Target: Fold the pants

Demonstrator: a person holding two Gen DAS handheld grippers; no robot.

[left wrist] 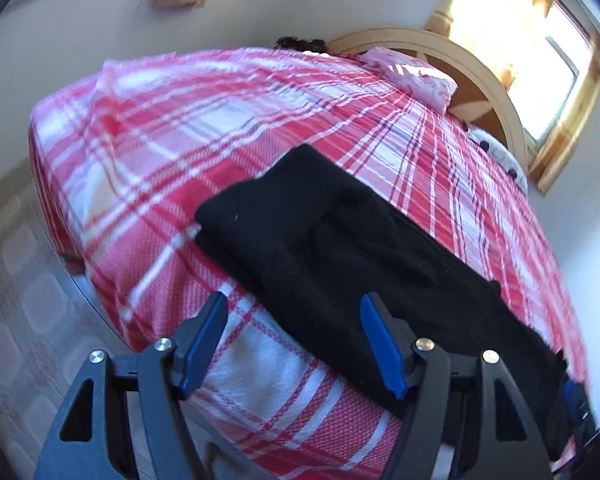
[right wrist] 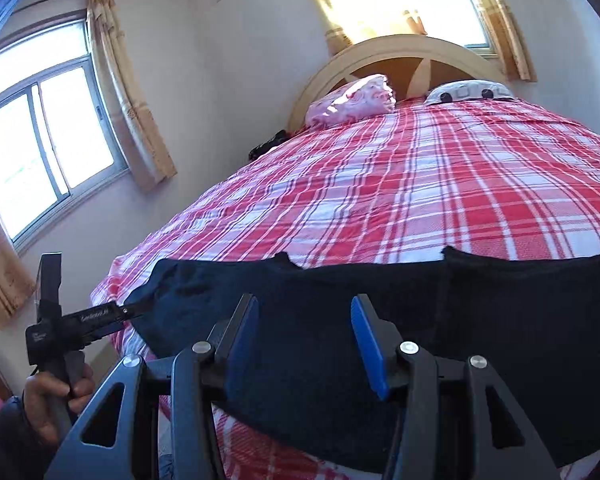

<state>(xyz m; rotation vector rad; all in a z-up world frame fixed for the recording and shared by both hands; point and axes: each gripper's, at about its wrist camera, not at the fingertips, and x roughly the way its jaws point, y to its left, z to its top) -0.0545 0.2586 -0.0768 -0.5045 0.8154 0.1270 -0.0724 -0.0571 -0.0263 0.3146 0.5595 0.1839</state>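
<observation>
tools parted above the folded pants

left tool is held with its blue pads spread wide and nothing between them; we see it over the near edge of the bed. right tool is likewise spread, gripping nothing, poised just above the cloth. we find the black pants lying along the near edge of the red plaid cover, one end folded back on itself into a double layer. two pillows rest at the headboard.
</observation>
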